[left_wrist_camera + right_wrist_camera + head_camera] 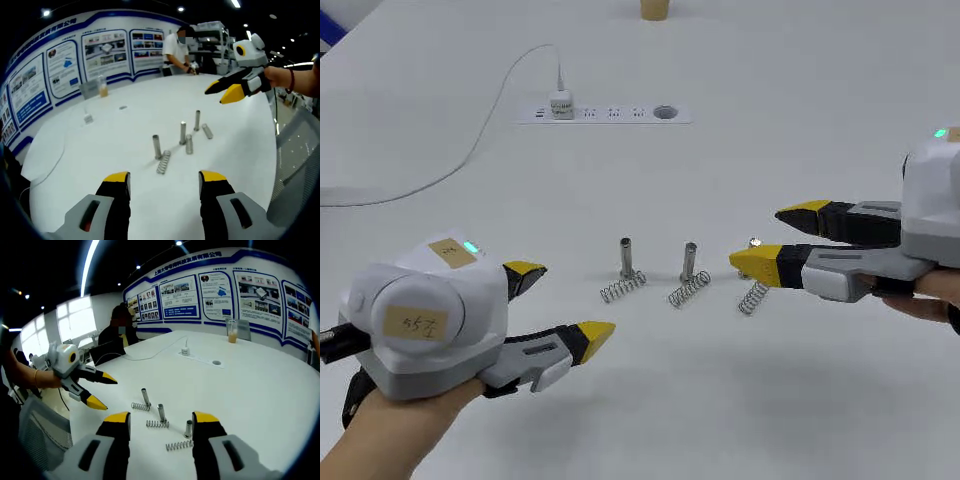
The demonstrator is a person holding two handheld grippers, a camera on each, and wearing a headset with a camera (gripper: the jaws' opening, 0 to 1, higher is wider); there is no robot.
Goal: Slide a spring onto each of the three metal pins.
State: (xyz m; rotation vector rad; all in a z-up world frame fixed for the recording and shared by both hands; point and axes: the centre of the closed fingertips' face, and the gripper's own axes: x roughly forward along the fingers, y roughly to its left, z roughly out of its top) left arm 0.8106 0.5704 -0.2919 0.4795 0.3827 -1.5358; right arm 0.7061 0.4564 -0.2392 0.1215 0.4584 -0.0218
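Head view: my left claw (pixel 570 300) hangs at lower left, released, its yellow-tipped jaws spread on nothing. My right claw (pixel 762 237) comes in from the right edge, just as slack and empty, with its lower jaw crossing in front of the right pin (pixel 754 243). The left pin (pixel 627 257) and the middle pin (pixel 689 262) stand upright at centre frame on the white table (pixel 800 100). I take it they stand so a coil can drop over the top of each. The left spring (pixel 623 288), middle spring (pixel 689 290) and right spring (pixel 753 297) lie on their sides, one at the foot of each pin, so each pair is already sorted. None is threaded yet. A power strip (pixel 605 114) with a white cable (pixel 470 150) sits well apart, toward the top.

Left gripper view: the pins run from centre toward upper right. They look like smooth, dull steel cylinders, and the springs are fine open coils of bright wire, which I expect will roll and squash easily. My jaws rise from the bottom, parted.

Right gripper view: the row slants from centre left down to between my parted jaws, the nearest pin and its spring lying closest. The table looks matt and slick.
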